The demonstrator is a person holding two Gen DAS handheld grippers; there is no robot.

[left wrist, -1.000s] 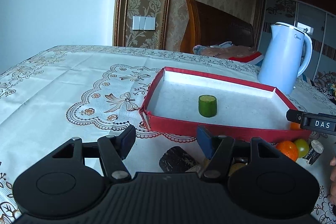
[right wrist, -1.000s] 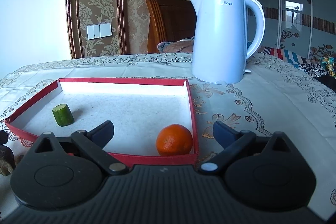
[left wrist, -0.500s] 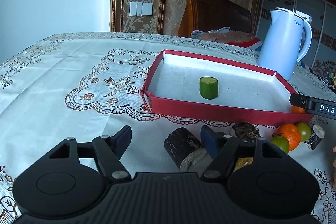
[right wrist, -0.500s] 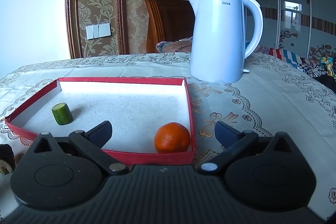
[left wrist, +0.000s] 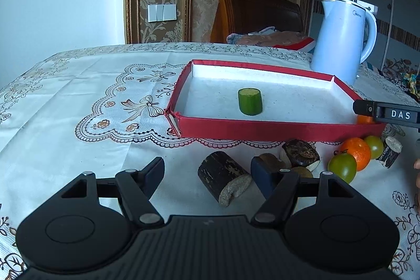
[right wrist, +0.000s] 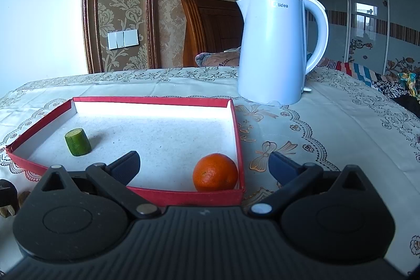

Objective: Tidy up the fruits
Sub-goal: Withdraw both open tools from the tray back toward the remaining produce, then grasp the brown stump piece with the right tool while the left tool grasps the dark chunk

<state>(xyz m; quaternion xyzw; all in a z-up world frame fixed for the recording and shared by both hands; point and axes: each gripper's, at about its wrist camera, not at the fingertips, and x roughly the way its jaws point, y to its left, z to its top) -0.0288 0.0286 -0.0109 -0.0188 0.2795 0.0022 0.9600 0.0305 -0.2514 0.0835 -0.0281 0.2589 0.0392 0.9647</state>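
Currently both tools are empty. Left hand-held gripper [left wrist: 207, 172]: jaws apart, low over the table [left wrist: 65, 101], with a dark log-shaped piece [left wrist: 223, 181] lying between its fingers but not touched. Right hand-held gripper [right wrist: 203, 164]: jaws apart, hovering at the near right corner of the red tray [right wrist: 152, 100], nothing held.

Step in hand, as I judge it: the pause between placements, with the next pick falling to the left side. That move calls for lowering around the log piece, which lies tilted on its side, closing across its round body, then lifting clear of the tray's near wall before setting down inside.

Count, tray contents: one green cucumber chunk [left wrist: 250, 101], upright, left of centre; one orange [right wrist: 215, 172] in the near right corner, just beside the right wall.

Count, on the table in front of the tray's near wall: one loose orange [left wrist: 357, 150]; two green round fruits [left wrist: 341, 168]; one small bark-covered stub [left wrist: 390, 151] at far right; dark brown pieces [left wrist: 300, 150] clustered beside the log, about three besides the log, but the right finger hides part of the group, so that figure is unsure.

One white kettle [right wrist: 273, 51] stands beyond the tray, apart from it.
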